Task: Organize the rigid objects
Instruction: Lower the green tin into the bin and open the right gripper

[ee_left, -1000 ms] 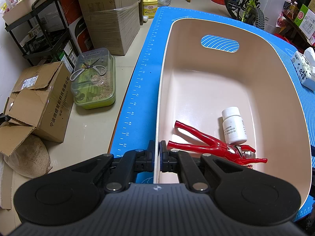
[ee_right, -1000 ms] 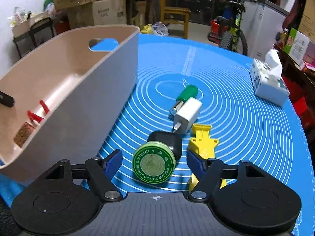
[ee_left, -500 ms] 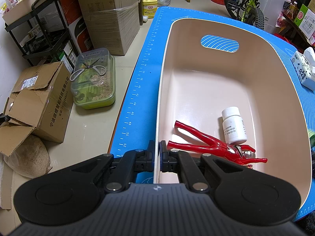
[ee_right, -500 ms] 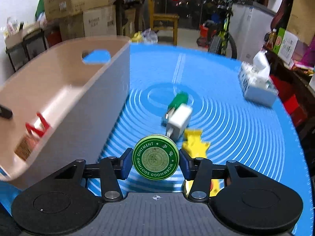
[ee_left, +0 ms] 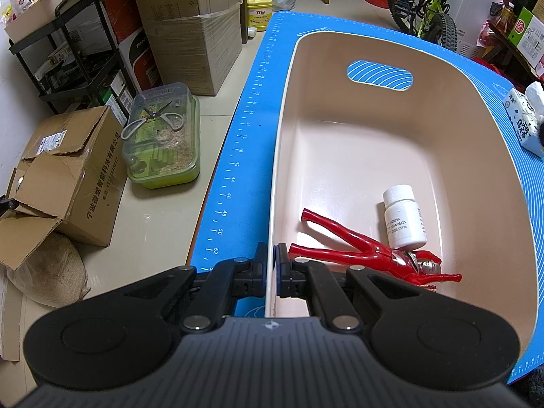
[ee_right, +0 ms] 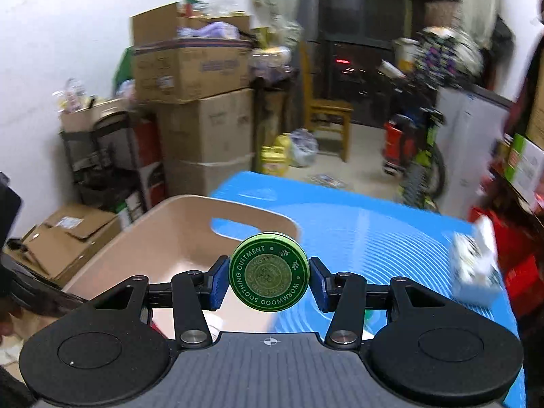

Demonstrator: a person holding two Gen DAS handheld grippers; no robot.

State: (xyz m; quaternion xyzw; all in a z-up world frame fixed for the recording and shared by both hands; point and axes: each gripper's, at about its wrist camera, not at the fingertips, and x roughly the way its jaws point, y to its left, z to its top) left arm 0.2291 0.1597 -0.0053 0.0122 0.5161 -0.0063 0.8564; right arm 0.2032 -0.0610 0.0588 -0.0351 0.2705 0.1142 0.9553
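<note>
A beige bin (ee_left: 401, 51) with a handle slot stands on the blue mat (ee_left: 244, 156). My left gripper (ee_left: 271, 273) is shut on the bin's near left wall. A red toy figure (ee_left: 360, 253) and a white pill bottle (ee_left: 404, 217) lie in the bin. In the right wrist view, my right gripper (ee_right: 269, 280) is shut on a round green ointment tin (ee_right: 269, 277), held in the air above the mat beside the bin (ee_right: 183, 227). The other loose objects on the mat are hidden below this view.
A tissue pack (ee_left: 525, 120) sits on the mat's right side, also blurred as a tissue pack (ee_right: 476, 265) in the right wrist view. Cardboard boxes (ee_left: 68, 176), a green plastic case with scissors (ee_left: 159, 142) and a black rack (ee_left: 68, 54) crowd the floor left of the table. A bicycle (ee_left: 428, 10) stands behind.
My right gripper closed on the green tin and lifted it off the mat, tilting up so the room now fills its view. The left gripper and bin stayed still.
</note>
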